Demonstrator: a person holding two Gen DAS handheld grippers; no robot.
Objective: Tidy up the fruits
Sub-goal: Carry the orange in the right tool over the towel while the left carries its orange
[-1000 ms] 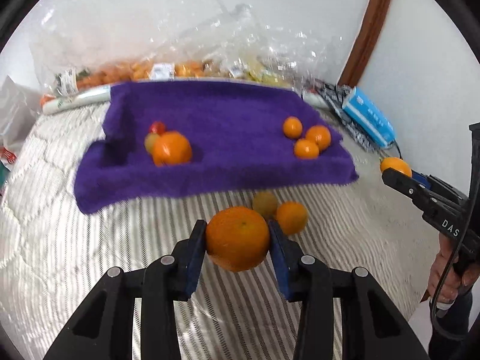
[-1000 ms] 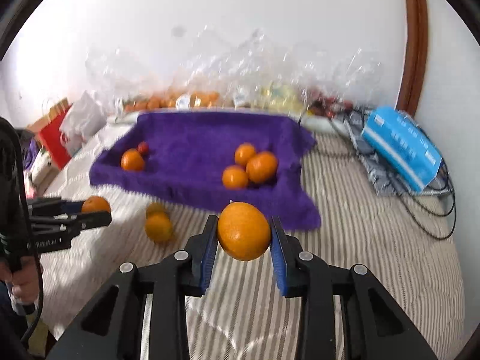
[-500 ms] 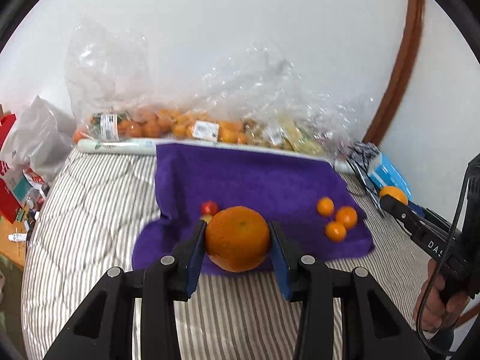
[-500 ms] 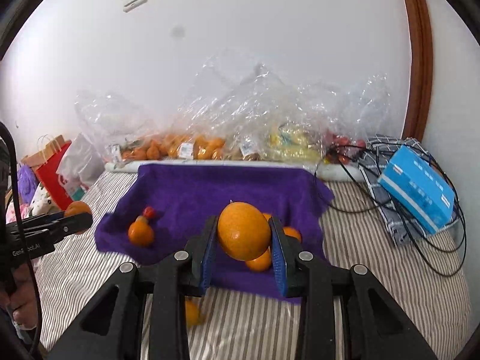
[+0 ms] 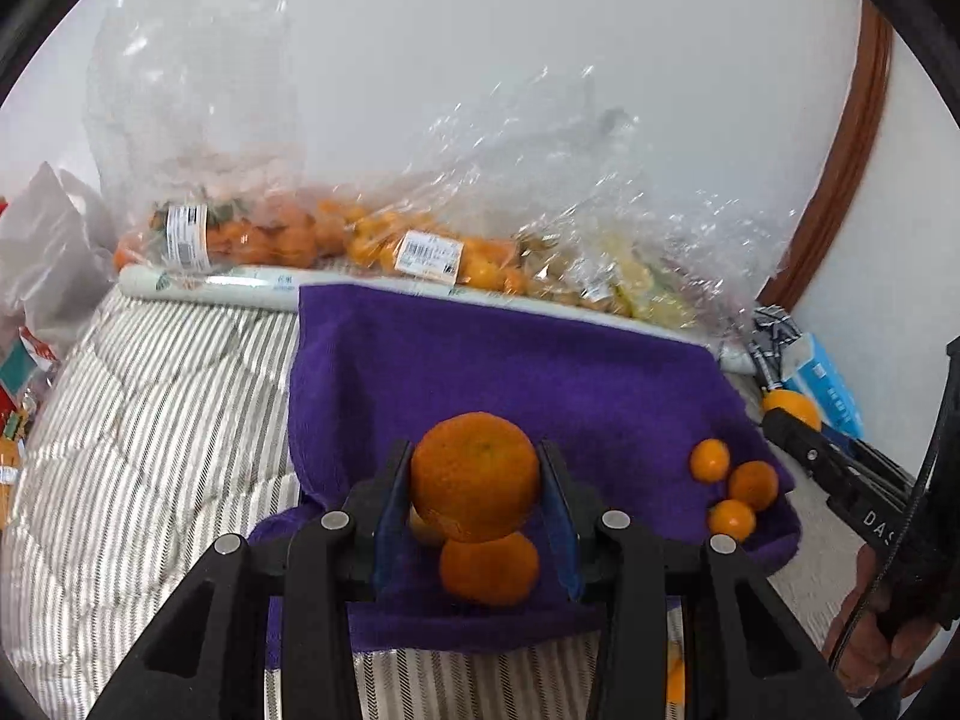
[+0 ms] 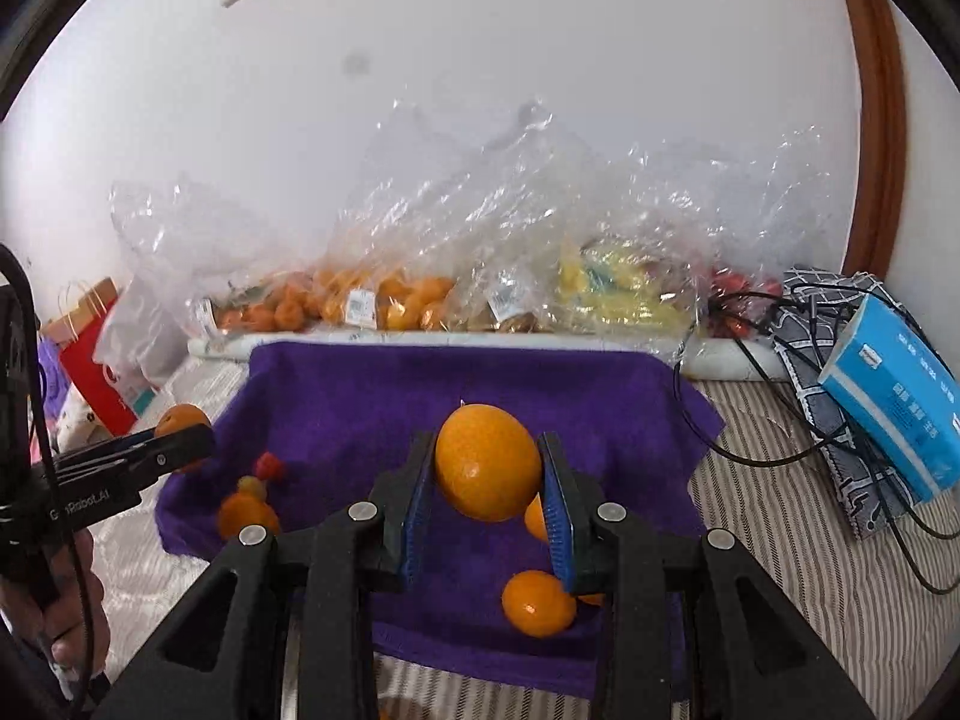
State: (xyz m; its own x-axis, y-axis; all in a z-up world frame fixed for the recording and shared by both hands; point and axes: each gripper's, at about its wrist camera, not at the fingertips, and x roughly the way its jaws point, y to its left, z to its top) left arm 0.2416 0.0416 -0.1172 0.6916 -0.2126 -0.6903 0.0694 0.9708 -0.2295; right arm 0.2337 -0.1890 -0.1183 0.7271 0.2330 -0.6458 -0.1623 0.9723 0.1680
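Left tool (image 5: 475, 480) pinched a large tangerine (image 5: 475, 476) between its blue pads; right tool (image 6: 487, 474) pinched a smooth orange (image 6: 487, 462) likewise. Purple towel (image 5: 540, 372) on the striped bed lay straight ahead and below both tools. In the left view, a big orange (image 5: 489, 567) sat directly under the held fruit, lower centre; three small oranges (image 5: 733, 495) clustered at right. Judged: each tool is nearer its own pile.
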